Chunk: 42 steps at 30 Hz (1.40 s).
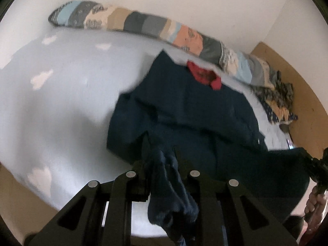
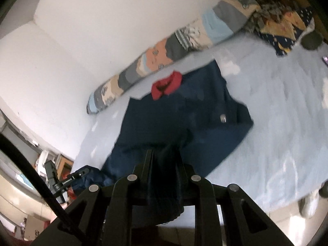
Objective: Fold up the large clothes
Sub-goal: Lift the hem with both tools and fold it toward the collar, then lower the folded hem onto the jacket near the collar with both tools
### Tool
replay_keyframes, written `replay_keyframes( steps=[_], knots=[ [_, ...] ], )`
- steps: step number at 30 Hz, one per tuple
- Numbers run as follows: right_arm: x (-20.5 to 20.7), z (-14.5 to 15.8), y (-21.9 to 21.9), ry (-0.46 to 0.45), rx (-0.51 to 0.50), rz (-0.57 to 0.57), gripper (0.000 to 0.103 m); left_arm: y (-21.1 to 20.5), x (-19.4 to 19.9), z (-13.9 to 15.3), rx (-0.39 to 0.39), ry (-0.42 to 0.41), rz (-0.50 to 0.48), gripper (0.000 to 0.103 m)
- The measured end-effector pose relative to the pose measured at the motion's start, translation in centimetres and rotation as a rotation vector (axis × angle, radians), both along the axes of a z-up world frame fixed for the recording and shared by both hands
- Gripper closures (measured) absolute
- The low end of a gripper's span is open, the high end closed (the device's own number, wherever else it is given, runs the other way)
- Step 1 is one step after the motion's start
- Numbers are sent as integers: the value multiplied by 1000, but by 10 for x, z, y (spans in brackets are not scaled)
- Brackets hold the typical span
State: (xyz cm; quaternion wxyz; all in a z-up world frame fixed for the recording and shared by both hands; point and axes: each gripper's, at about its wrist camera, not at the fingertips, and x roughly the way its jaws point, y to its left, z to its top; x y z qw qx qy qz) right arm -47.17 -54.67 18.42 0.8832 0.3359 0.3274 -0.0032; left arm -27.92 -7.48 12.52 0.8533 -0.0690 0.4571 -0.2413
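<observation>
Left to right. Far left: bare light-blue sheet (image 1: 67,106) with white cloud prints, white wall (image 1: 184,6) behind. Long patchwork bolster (image 1: 127,21) runs along the wall edge of the bed.

Centre: navy shirt (image 1: 190,110) with red collar (image 1: 205,74) lies spread on the sheet, collar end toward the bolster, near hem lifted off the bed.

Left gripper (image 1: 162,153): jaws nearly together, pinching a bunched fold of the shirt hem; fabric hangs down between the fingers toward the camera.

Right gripper (image 2: 164,153): jaws likewise close together, clamped on the other part of the hem; cloth drapes down past the linkage. It also shows at the right edge of the left view.

Right side: crumpled patterned blanket (image 2: 283,18) at the bed's far corner, well apart from the shirt. Small silver tag (image 2: 223,119) on the shirt front. Frames motion-blurred.
</observation>
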Motion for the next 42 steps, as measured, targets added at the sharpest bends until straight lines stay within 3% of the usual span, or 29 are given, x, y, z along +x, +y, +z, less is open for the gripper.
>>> replay_keyframes(
  steps=[5,13,15,17,20,23,25,26,27,28,31,33,37,42],
  knots=[
    [38,25,-27,-32,-37,-37,83,-25,48,20,16,-41,21,85],
    [133,28,-86,-12,-60,-90,86,-85,157,34,73,-70,59,85],
    [163,16,-106,7,-67,-106,90,-105,193,28,88,-50,62,85],
    [193,2,-130,23,-78,-138,102,-127,231,15,102,-14,64,86],
    [233,-20,-172,45,-62,-189,102,-155,282,-15,118,48,73,86],
    [271,-46,-207,94,-50,-225,101,-185,320,-46,194,78,65,86],
    [290,-63,-217,126,3,-194,96,-197,340,-66,222,117,65,86],
    [296,-67,-216,141,-6,-167,86,-200,348,-76,228,137,66,86],
    [304,-74,-215,166,-26,-119,55,-202,353,-82,230,146,65,85],
    [308,-79,-213,178,-37,-74,34,-203,357,-86,233,149,59,85],
    [321,-97,-203,255,-158,56,32,-206,359,-92,241,142,49,85],
    [324,-103,-196,243,-178,128,33,-206,356,-94,237,132,51,85],
    [339,-106,-171,253,-302,284,49,-203,350,-91,238,115,51,85],
    [356,-143,-141,413,-446,427,52,-201,348,-90,247,107,52,85]
  ],
)
